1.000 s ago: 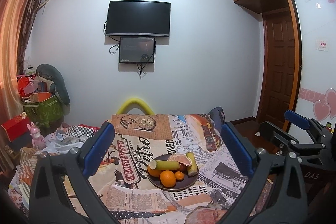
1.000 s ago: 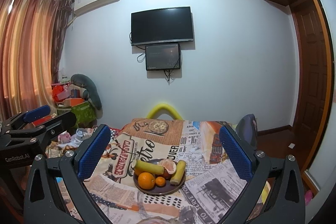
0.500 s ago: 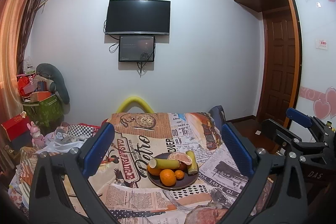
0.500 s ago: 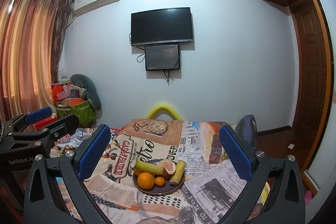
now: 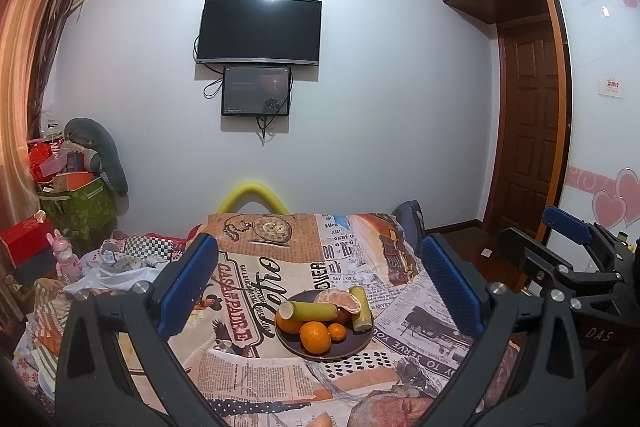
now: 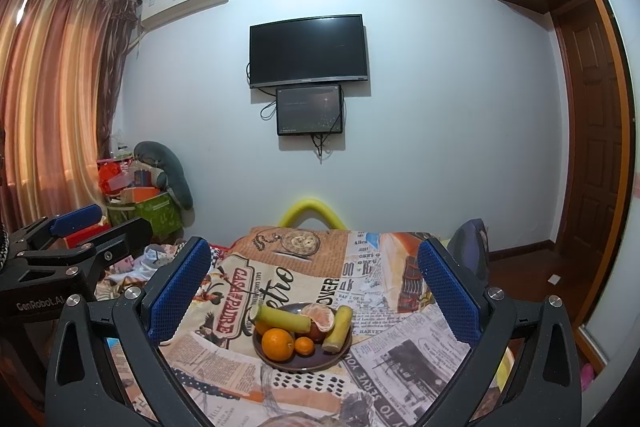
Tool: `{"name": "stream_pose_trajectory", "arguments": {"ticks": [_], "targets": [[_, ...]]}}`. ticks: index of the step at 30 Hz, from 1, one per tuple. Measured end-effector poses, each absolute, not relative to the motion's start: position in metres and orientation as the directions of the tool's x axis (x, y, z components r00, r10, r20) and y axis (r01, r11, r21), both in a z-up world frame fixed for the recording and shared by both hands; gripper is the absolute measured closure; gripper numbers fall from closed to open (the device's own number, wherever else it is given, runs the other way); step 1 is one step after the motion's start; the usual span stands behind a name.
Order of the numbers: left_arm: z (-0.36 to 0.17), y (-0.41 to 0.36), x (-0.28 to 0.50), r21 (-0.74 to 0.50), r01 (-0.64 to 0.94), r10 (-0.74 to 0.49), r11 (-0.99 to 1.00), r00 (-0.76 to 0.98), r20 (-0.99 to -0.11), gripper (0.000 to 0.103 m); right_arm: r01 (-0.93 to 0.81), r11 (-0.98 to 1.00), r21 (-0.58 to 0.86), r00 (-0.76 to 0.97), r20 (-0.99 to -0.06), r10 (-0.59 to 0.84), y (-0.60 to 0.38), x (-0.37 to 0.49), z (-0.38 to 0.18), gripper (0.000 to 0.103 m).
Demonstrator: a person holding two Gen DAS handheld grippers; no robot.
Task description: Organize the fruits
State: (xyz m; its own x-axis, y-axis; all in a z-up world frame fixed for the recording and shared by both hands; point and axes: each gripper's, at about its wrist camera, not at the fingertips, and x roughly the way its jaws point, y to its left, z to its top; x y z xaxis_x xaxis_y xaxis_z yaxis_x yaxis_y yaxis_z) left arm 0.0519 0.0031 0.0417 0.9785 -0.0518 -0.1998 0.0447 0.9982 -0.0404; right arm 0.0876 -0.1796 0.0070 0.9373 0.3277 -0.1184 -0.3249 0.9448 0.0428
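Left gripper (image 5: 320, 283) and right gripper (image 6: 314, 281) held spread wide, nothing grasped. Dark plate (image 5: 344, 349) of oranges (image 5: 315, 337), sugarcane pieces (image 5: 308, 311), peeled citrus (image 5: 339, 301) seen on newspaper-print tablecloth (image 5: 248, 375), between fingers.

Orange citrus (image 6: 277, 343) and yellow-green stalks (image 6: 284, 318) on a seemingly dark-brown plate (image 6: 316, 363), newsprint-patterned cloth (image 6: 400, 351).

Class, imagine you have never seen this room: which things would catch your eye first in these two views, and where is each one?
The dark plate of fruit stands out at the middle of the newspaper-print cloth, with a big orange at its near edge and two green stalks across it. On the far wall hangs a black TV. Both grippers, left and right, hang open and empty above the cloth.
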Motion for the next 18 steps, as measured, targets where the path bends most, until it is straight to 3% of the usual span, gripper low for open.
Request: {"name": "stream_pose_trajectory", "arguments": {"ticks": [18], "targets": [[0.0402, 0.0010, 0.0532, -0.037, 0.061, -0.067, 0.997, 0.976, -0.209, 0.000, -0.324, 0.945, 0.056, 0.937, -0.123, 0.328, -0.1789, 0.0882, 0.0055, 0.000]]}}
